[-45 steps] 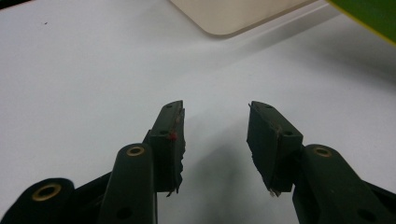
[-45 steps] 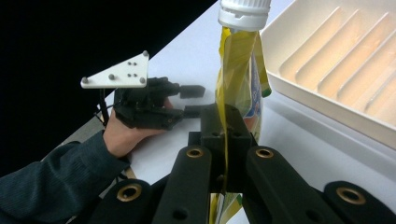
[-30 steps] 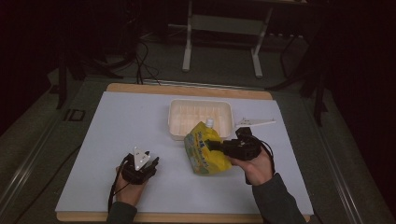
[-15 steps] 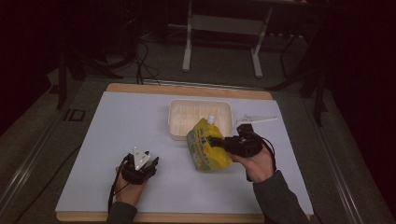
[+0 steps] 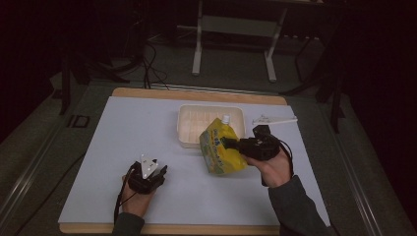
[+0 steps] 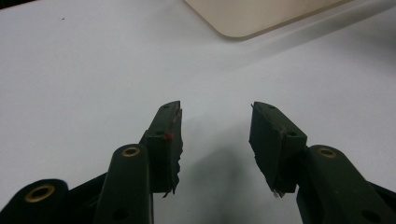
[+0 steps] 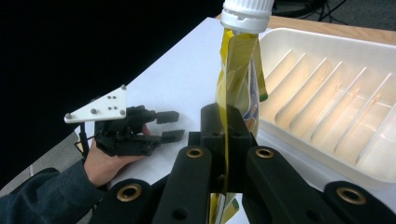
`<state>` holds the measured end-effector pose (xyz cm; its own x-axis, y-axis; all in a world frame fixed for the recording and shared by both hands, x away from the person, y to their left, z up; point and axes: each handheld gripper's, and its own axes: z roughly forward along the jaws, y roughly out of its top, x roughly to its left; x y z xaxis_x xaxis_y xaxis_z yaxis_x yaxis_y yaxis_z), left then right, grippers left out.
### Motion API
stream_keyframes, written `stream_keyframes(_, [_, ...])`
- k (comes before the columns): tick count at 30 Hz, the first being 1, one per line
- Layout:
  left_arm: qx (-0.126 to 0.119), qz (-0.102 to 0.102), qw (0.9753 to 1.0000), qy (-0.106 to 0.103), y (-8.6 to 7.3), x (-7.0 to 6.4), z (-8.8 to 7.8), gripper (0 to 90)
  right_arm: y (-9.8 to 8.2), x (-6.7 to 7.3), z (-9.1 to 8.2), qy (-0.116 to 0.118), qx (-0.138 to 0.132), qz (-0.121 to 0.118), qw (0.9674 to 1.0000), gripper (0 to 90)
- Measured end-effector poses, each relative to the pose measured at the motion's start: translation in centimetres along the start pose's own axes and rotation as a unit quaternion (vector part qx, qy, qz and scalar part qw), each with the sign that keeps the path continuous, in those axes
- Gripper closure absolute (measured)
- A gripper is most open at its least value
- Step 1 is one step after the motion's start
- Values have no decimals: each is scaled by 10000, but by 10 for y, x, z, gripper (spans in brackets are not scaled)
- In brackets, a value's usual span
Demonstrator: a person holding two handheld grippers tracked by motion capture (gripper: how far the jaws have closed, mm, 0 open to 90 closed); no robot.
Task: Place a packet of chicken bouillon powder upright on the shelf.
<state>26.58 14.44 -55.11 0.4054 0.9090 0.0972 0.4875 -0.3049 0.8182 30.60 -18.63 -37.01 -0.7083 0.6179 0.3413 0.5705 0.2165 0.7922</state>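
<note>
Right claw (image 7: 223, 154) is clamped on the pouch's (image 5: 221, 150) edge, lifted — the tray (image 5: 189, 123) just beyond it, so placing remains. Left claw (image 6: 215, 140) rests apart, empty.

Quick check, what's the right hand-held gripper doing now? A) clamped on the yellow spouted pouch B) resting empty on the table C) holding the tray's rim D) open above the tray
A: the right hand-held gripper has its jaws pinched on the flat edge of the yellow pouch, which is held next to the white tray.
</note>
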Motion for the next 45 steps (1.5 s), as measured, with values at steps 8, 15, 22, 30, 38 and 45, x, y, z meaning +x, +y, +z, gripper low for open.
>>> stream_keyframes(8, [6, 16, 10000, -1, 0, 0, 0, 529, 6, -1, -4, -55, -63, -5, 10000, 900])
stream_keyframes(15, [-10, 58, 10000, -38, 0, -1, 0, 557, 11, -3, -6, -111, -103, -20, 9999, 900])
stream_keyframes(22, [3, 90, 9999, -45, 0, -1, 0, 562, 15, -8, -6, -187, -137, 14, 9997, 900])
stream_keyframes(30, [2, 102, 9999, -59, 0, -1, 0, 573, 17, -13, -8, -260, -169, 66, 9995, 900])
stream_keyframes(38, [2, 80, 10000, -34, 0, -1, 0, 560, 23, -15, -11, -361, -209, 72, 9991, 900])
stream_keyframes(45, [4, 75, 10000, -31, 0, -1, 0, 554, 27, -18, -11, -454, -247, 109, 9986, 900])
